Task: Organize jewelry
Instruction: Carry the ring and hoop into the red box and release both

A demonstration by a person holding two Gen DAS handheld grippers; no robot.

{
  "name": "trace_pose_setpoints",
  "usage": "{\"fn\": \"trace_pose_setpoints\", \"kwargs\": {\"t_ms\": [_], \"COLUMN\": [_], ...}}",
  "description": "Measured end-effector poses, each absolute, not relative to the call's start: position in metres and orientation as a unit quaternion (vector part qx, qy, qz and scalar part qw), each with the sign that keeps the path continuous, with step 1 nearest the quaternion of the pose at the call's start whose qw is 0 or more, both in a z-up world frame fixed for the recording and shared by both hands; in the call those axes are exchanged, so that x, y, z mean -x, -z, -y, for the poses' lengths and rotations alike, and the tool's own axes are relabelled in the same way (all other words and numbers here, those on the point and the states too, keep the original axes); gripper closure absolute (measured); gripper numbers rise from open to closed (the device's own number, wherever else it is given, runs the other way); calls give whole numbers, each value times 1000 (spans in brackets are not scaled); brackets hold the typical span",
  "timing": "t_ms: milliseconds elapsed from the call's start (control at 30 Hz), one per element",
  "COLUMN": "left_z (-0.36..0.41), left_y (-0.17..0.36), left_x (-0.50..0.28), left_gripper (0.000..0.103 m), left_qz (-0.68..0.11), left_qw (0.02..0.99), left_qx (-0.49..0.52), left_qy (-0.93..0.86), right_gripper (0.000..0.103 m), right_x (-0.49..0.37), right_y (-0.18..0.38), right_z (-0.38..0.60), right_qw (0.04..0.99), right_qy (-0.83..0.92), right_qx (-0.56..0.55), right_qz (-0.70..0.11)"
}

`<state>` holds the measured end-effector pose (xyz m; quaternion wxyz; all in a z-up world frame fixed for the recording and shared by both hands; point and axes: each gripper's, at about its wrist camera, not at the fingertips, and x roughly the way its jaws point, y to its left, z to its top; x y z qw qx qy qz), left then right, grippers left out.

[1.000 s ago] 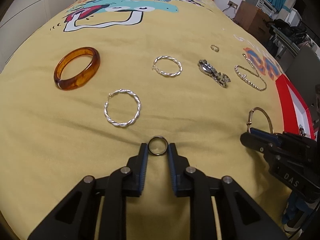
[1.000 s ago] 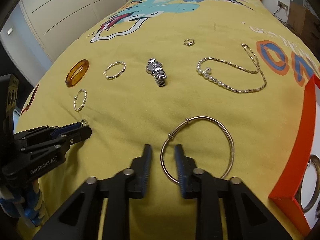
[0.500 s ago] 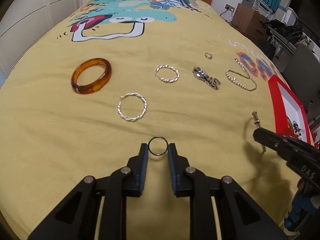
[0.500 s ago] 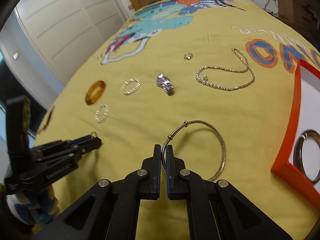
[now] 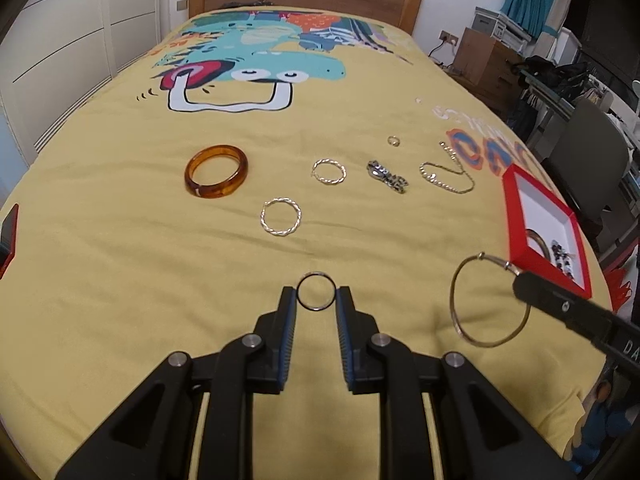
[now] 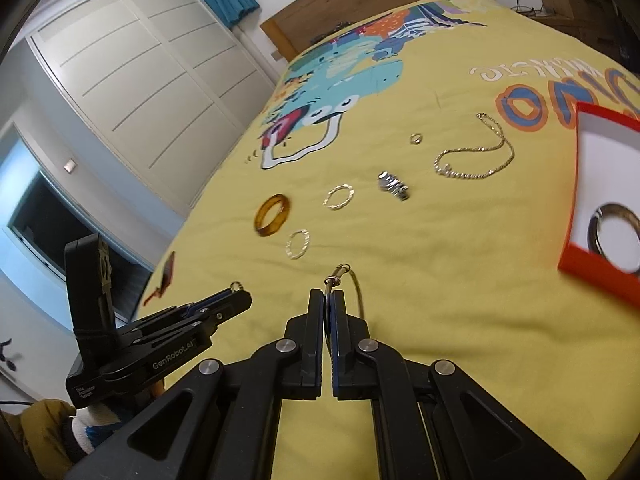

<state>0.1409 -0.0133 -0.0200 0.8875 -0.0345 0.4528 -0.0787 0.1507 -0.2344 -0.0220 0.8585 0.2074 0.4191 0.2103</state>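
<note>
Pinching a small dark ring (image 5: 316, 291) between its blue pads, the left gripper (image 5: 316, 300) stands at a narrow opening and holds the ring clear above the yellow bedspread (image 5: 120, 280). The right gripper (image 6: 328, 300) is pressed fully together on the wire of a thin gold bangle (image 5: 490, 300), which hangs from its tips above the bed.

On the bedspread beyond lie an amber bangle (image 5: 216, 177), two twisted silver hoops (image 5: 281, 216) (image 5: 329, 171), a silver watch (image 5: 387, 177), a tiny ring (image 5: 394, 141) and a chain necklace (image 5: 448, 176), all apart from one another. At the bed's right edge sits a red box (image 5: 516, 216) with a white inside, holding a metal bangle (image 6: 614, 232) and some dark beads (image 5: 560, 256). Nothing lies between the right gripper and the box. A red object (image 5: 8, 236) pokes in at the left edge.
</note>
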Motion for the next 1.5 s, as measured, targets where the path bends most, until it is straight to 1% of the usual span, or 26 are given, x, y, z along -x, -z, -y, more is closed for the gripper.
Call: {"fn": "trace_pose_setpoints", "kwargs": {"t_ms": [233, 467, 733, 967, 1167, 1500], "left_z": [20, 45, 100, 170, 238, 343], "left_y": [2, -14, -27, -31, -22, 16], "left_x": [-117, -105, -109, -134, -171, -239], "left_gripper": [85, 85, 85, 85, 85, 85], "left_qz": [-440, -433, -431, -433, -439, -451], "left_qw": [893, 893, 885, 874, 861, 843], "left_qx": [26, 25, 13, -7, -22, -62], "left_qy": [92, 124, 175, 221, 257, 287], "right_gripper": [100, 100, 100, 100, 100, 100], "right_x": [-118, -97, -89, -104, -137, -197], "right_y": [8, -10, -39, -52, -42, 3], "right_z": [235, 263, 321, 388, 446, 524], "right_qw": [865, 879, 901, 912, 913, 906], "right_qy": [-203, -168, -117, -68, -27, 32], "right_qx": [-200, -201, -204, -206, -211, -202], "right_qz": [-413, -397, -366, -348, -348, -370]}}
